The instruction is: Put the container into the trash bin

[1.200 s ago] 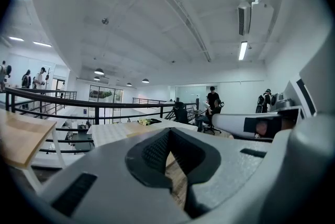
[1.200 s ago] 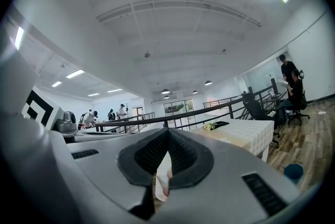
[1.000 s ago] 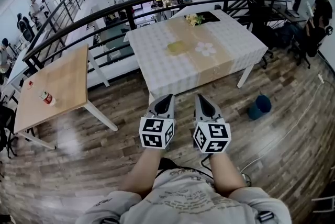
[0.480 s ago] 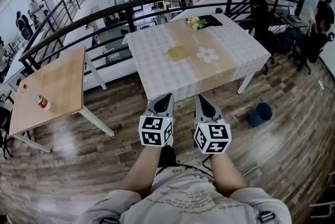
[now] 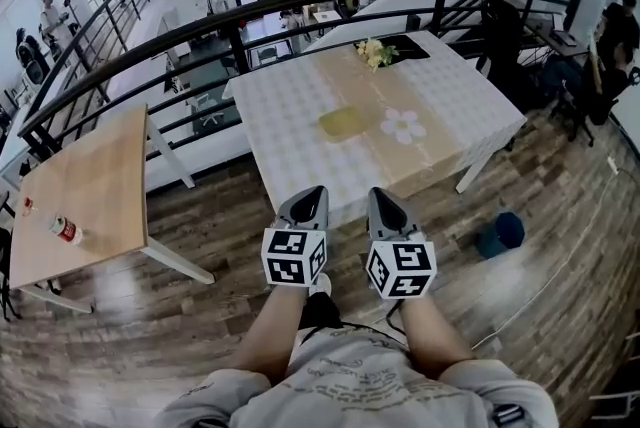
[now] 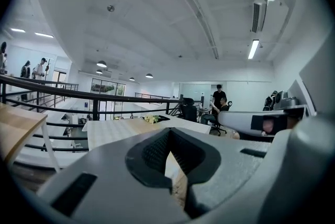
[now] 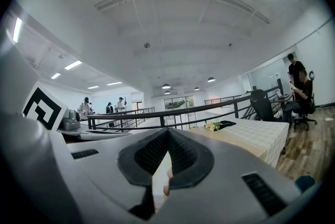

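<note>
At my waist, the left gripper (image 5: 311, 196) and right gripper (image 5: 380, 198) sit side by side, each with its jaws closed on nothing, presumably because nothing is within reach. Ahead of the tips, the clothed table (image 5: 290, 151) bears the yellow container (image 5: 343, 123), with a flower-shaped mat (image 5: 403, 126) near it. Right of my jaws, on the floor, is the blue trash bin (image 5: 500, 234), with the table's corner in the way. Farthest, a black railing (image 5: 240, 16).

Right gripper (image 7: 168, 134), jaws closed tip to tip, nothing between them. Beyond: a table (image 7: 267, 137) under a checked cloth, bearing flowers (image 7: 212, 126); a black railing (image 7: 163, 113); a person (image 7: 297, 77) standing at far right.
</note>
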{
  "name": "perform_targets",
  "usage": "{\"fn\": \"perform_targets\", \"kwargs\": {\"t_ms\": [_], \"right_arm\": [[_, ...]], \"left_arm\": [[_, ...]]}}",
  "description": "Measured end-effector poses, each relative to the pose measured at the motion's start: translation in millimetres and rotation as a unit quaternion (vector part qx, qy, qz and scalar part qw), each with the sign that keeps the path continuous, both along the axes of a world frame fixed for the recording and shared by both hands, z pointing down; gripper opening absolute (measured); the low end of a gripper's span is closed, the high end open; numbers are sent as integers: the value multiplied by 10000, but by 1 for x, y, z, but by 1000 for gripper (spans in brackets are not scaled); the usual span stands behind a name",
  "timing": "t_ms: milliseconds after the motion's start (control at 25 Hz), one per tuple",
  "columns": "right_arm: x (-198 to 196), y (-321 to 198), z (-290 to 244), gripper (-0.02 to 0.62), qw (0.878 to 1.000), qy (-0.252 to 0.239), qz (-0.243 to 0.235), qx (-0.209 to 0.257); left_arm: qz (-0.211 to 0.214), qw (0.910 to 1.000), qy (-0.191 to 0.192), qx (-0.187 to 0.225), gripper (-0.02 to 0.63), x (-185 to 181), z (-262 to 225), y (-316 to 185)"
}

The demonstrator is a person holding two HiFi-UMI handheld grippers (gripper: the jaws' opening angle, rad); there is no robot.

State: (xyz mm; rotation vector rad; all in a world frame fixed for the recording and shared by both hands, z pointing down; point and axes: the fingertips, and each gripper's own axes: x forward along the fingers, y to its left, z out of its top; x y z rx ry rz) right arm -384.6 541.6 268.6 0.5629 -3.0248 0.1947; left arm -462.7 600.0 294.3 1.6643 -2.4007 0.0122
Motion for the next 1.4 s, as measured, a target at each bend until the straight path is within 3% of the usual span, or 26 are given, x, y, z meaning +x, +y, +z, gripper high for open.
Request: {"fn": "perform_targets", "kwargs": {"t_ms": [400, 680, 1400], "right_arm": [[-127, -79, -9, 2, 9994, 110, 274, -193], [-187, -123, -17, 2, 9981, 134, 554, -233], [-222, -221, 34, 2, 9924, 529, 708, -855]], "left_arm": [[223, 9994, 130, -224, 3, -138, -3, -79], [547, 9978, 188, -323, 3, -199, -4, -126], [698, 9880, 244, -1354, 5, -269, 82, -217]]}}
